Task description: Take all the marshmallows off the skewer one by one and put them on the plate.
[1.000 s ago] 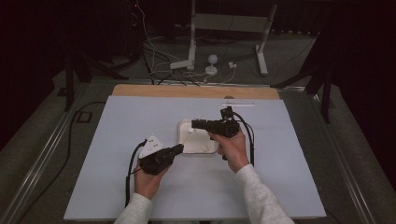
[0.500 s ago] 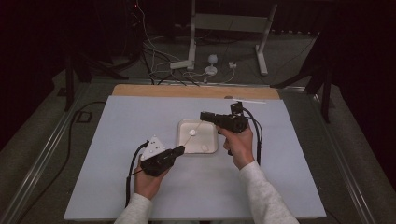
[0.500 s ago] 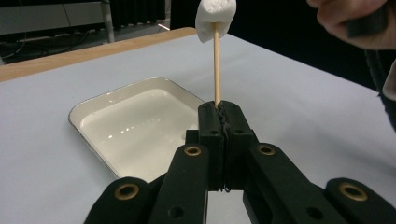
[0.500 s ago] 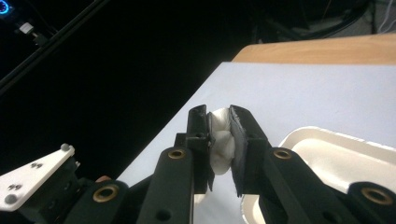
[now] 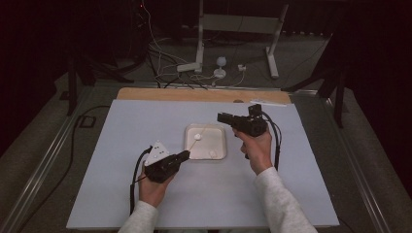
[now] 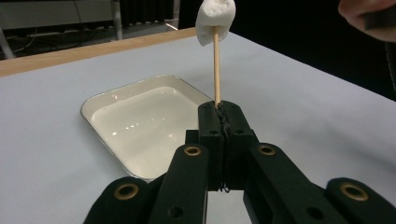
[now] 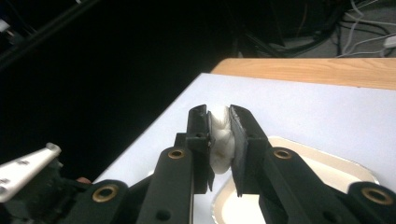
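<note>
Pale matte table (image 5: 121, 194): left gripper (image 6: 219, 109) pinches a wooden skewer (image 6: 216, 65); right gripper (image 7: 219, 126) squeezes a spongy marshmallow (image 7: 219, 140).

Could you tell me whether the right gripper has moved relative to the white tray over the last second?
Yes. The right gripper has lifted off the white tray, moving toward the table's far side and to the right, and is shut on a marshmallow.

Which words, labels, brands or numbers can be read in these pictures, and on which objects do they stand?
There is no readable text.
The white tray, the marshmallow on the wooden skewer, the left gripper and the right gripper bear no print.
The grey plate shows only small dark dots, not letters.
</note>
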Demonstrator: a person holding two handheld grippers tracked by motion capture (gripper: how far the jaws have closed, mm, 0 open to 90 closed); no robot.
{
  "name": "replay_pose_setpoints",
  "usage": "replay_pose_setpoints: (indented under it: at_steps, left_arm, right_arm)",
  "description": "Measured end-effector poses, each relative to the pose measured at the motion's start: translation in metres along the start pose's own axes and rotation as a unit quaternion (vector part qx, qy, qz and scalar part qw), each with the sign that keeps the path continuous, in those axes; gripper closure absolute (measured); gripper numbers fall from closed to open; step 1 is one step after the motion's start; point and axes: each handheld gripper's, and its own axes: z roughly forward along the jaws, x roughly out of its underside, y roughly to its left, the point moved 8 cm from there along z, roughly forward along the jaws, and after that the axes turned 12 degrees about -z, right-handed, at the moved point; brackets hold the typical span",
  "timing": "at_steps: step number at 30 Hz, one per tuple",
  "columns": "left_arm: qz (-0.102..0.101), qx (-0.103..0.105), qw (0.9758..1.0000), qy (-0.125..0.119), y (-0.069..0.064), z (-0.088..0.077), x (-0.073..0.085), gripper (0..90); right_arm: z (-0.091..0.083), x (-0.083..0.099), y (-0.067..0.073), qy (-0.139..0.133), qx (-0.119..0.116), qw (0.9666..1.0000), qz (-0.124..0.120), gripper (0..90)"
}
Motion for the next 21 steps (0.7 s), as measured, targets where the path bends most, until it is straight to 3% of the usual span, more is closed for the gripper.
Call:
replay_pose_setpoints:
  at_steps: [8,12,21]
  left_arm:
    - [-0.013,0.002,0.9999,-0.007,0.002,-0.002,-0.002,89.9]
    - [-0.014,0.002,0.9999,-0.007,0.003,-0.002,-0.002,89.8]
    - [-0.018,0.001,0.9998,-0.008,0.004,-0.003,-0.003,89.8]
  right_arm:
    - [0.007,0.016,-0.003,0.025,0.021,0.9993,-0.019,78.5]
    - [0.010,0.026,-0.004,0.044,0.038,0.9976,-0.037,78.3]
    - [0.017,0.049,-0.012,0.070,0.063,0.9944,-0.049,77.6]
